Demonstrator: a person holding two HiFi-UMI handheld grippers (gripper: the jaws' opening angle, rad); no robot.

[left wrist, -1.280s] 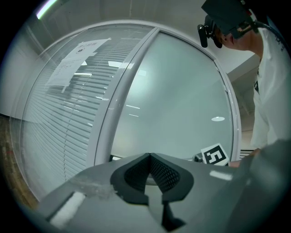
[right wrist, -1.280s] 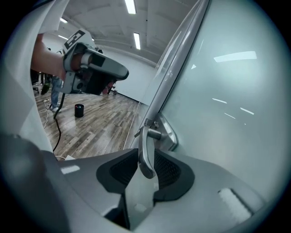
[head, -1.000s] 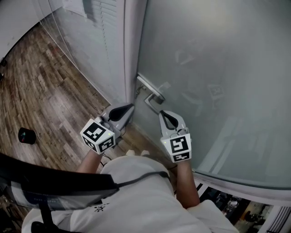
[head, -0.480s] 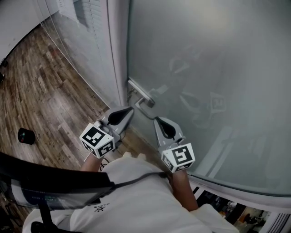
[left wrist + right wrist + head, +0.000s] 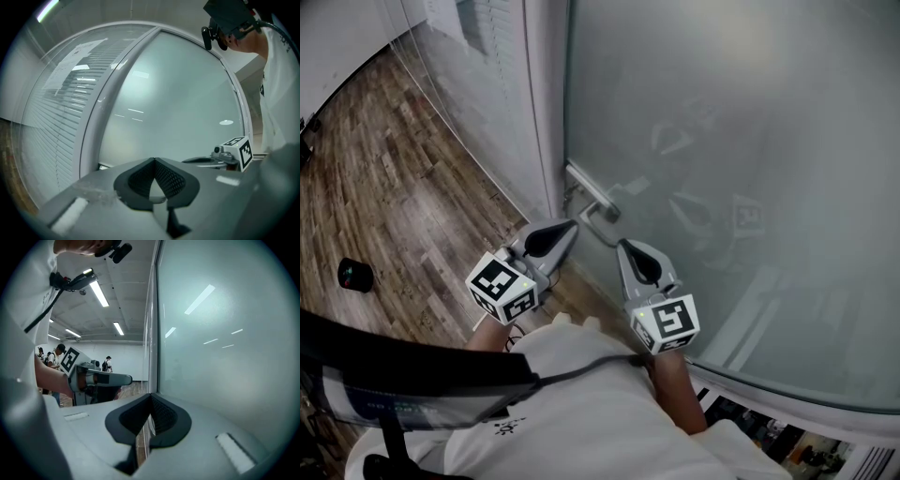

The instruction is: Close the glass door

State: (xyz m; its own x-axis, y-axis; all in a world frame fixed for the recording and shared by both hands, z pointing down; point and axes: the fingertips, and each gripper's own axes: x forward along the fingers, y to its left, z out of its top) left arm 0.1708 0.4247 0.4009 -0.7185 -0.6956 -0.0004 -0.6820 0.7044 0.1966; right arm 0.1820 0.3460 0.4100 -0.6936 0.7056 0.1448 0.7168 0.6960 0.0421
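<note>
Facing glass door (image 5: pixel 722 141), handle (image 5: pixel 596 210) just beyond right claw (image 5: pixel 622 245)

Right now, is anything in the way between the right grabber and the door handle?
No, nothing visible. The right gripper is close to the handle on the glass door, with only air between them. The left gripper is off to one side.

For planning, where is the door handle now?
Head view: the door handle is on the glass door's left edge, just beyond the left gripper and right gripper.
</note>
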